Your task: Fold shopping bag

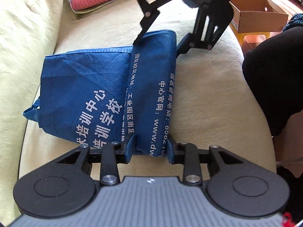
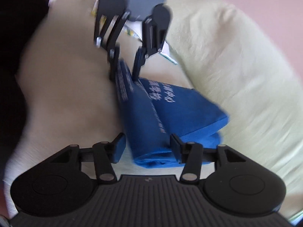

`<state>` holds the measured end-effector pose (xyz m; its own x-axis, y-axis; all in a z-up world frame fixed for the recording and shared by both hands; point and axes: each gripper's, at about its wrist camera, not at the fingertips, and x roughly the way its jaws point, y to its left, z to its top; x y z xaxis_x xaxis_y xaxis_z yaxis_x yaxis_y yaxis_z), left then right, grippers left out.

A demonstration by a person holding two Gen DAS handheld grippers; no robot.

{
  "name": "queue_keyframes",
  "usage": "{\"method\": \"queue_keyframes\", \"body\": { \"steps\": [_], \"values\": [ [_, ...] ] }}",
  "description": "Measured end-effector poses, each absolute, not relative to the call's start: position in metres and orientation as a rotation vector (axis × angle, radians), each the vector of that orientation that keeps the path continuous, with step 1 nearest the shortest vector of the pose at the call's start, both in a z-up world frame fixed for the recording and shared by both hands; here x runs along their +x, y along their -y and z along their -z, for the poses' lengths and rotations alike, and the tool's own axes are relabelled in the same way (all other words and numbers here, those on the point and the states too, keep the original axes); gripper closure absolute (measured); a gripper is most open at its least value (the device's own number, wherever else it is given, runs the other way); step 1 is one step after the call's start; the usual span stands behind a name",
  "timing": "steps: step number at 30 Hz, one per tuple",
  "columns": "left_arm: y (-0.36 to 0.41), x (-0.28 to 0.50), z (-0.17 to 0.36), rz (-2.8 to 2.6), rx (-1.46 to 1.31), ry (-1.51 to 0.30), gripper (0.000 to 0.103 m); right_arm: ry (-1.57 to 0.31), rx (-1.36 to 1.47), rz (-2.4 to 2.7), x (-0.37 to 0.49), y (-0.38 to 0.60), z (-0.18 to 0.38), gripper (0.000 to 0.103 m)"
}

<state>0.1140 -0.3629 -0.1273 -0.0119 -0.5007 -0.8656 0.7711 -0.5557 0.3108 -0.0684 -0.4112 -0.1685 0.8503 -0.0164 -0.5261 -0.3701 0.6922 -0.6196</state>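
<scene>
The blue shopping bag (image 1: pixel 106 98) lies on the sofa cushion (image 1: pixel 208 98), one side already folded over. The left gripper (image 1: pixel 151 147) pinches that folded strip. The right gripper (image 2: pixel 147 149) sits half open around the other end, so more folds remain.

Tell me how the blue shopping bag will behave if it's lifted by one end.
The shopping bag looks like thin non-woven cloth, so it would probably droop and feel light. Its folded flap bulges rather than lying creased, so it may spring open. It likely won't slide on the soft cushion.
</scene>
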Motion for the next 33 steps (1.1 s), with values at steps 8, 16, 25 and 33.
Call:
{"method": "queue_keyframes", "body": {
  "steps": [8,16,25,33],
  "values": [
    [0.352,0.102,0.124,1.689,1.253,-0.347,0.067,-0.672,-0.405,-0.221,-0.046,0.431,0.146,0.072],
    [0.323,0.062,0.107,1.747,1.235,-0.468,0.073,-0.889,-0.032,-0.418,-0.053,0.454,0.113,0.073],
    [0.329,0.08,0.11,1.612,1.151,-0.528,0.073,-1.073,0.535,-0.445,-0.019,0.522,0.126,0.074],
    [0.329,0.095,0.092,1.484,1.133,-0.435,0.077,-1.109,0.802,-0.402,-0.016,0.539,0.148,0.078]
  ]
}}
